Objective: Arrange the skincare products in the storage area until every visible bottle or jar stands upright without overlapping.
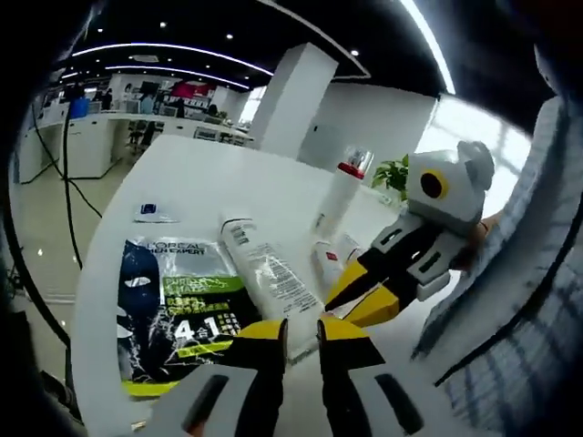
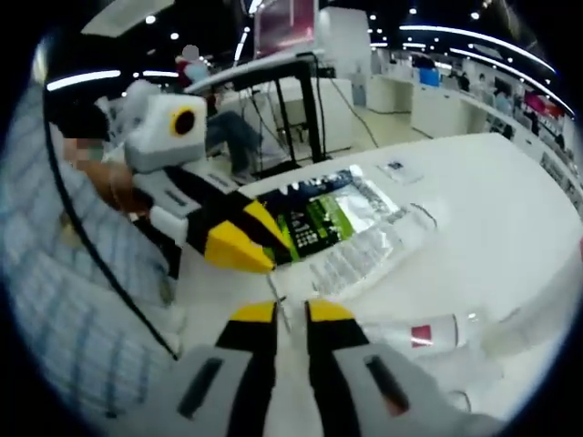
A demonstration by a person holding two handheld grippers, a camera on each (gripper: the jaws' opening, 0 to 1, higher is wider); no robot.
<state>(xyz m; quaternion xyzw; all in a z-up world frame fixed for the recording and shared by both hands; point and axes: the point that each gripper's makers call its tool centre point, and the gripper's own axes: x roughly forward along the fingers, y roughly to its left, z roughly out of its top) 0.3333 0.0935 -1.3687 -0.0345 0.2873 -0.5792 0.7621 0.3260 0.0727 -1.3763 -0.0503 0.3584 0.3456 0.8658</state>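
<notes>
On the white table (image 1: 182, 173) lies a flat green, black and silver sachet pack (image 1: 173, 309) (image 2: 328, 218). Beside it a long white tube (image 1: 269, 273) (image 2: 364, 255) lies on its side. A small white tube with a red label (image 1: 330, 259) (image 2: 419, 332) also lies flat. A tall white bottle with a red cap (image 1: 342, 196) stands upright behind them. My left gripper (image 1: 301, 332) (image 2: 264, 259) hovers at the long tube's near end, jaws close together with nothing between them. My right gripper (image 2: 291, 314) (image 1: 339, 308) points at the small tube, also shut and holding nothing.
A small flat sachet (image 1: 153, 214) (image 2: 396, 170) lies near the table's far edge. A potted plant (image 1: 392, 173) stands beyond the bottle. A person's checked sleeve (image 1: 519, 273) (image 2: 55, 273) is close behind the grippers. Office desks and cables surround the table.
</notes>
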